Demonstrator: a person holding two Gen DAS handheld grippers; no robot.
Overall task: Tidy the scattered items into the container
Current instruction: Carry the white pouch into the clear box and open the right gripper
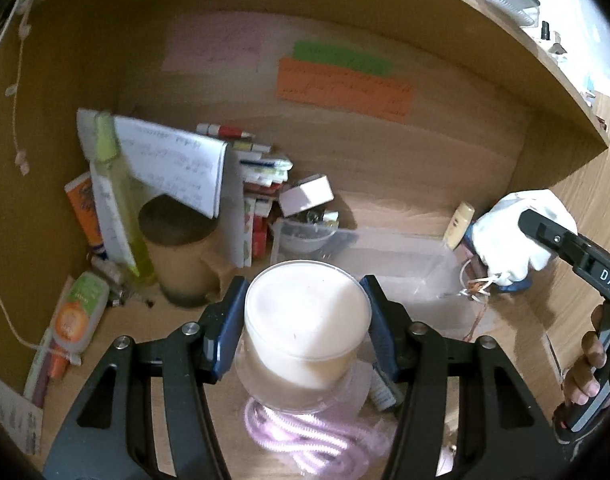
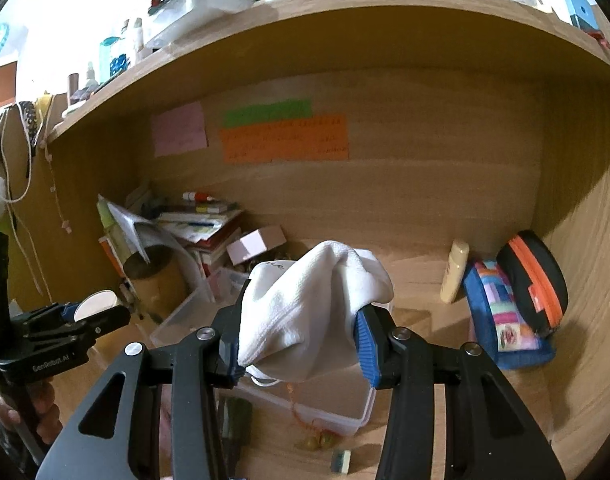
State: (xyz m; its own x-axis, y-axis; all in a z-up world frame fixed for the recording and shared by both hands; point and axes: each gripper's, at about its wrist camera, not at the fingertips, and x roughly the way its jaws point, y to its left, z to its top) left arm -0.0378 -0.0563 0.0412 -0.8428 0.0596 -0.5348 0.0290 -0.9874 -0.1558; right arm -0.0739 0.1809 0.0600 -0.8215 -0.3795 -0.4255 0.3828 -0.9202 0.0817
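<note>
My left gripper (image 1: 301, 320) is shut on a clear jar of white cream (image 1: 305, 328), held above the desk near the clear plastic container (image 1: 401, 264). My right gripper (image 2: 301, 340) is shut on a bunched white cloth (image 2: 309, 312), held over the same container (image 2: 345, 416). The cloth also shows in the left wrist view (image 1: 517, 236) at the container's right end. A pink coiled cable (image 1: 305, 436) lies under the jar. A cream tube (image 2: 455, 272) stands right of the container.
Books and papers (image 1: 177, 168) are piled at the back left, with a brown cup (image 1: 181, 248) and bottles. A colourful pouch (image 2: 501, 320) and black-orange case (image 2: 533, 280) lean at the right wall. A small eraser (image 2: 340, 460) lies in front of the container.
</note>
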